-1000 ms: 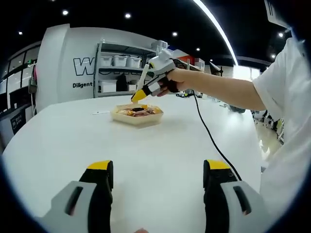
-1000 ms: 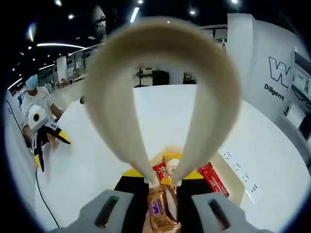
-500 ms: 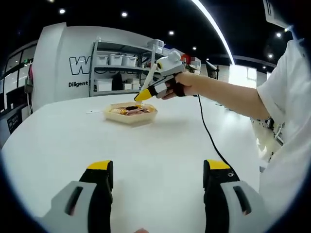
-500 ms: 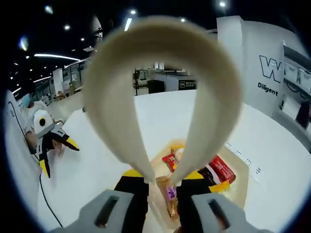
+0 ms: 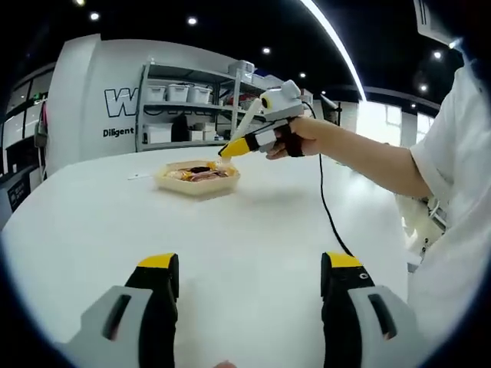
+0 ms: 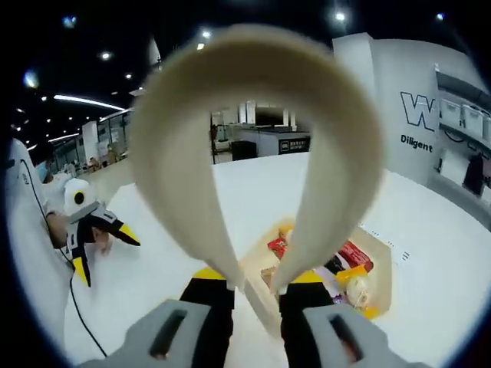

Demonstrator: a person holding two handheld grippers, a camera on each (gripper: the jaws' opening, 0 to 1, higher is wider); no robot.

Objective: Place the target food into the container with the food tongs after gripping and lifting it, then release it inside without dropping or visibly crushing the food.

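since half a second ago our right gripper (image 5: 230,148) has risen off the container (image 5: 196,179) in the left gripper view, and in the right gripper view the brown packet that stood between the tong arms is gone, leaving only the container's thin edge there. our left gripper (image 5: 249,285) hasn't shifted, its jaws set wide apart over the bare white table (image 5: 253,222).

the right gripper (image 6: 253,282) grips the food tongs (image 6: 257,146), a smooth cream loop whose two arms run down to meet at the jaws; we can't see the tips, so we can't tell whether they pinch anything. the shallow, pale, square-cornered container (image 6: 381,264) lies under and just right of them, holding glossy wrapped snacks (image 6: 349,257) in red, yellow and purple. the matte table (image 6: 430,230) runs open round the container to its curved edge. our other gripper (image 6: 84,230) sits well apart at the left.
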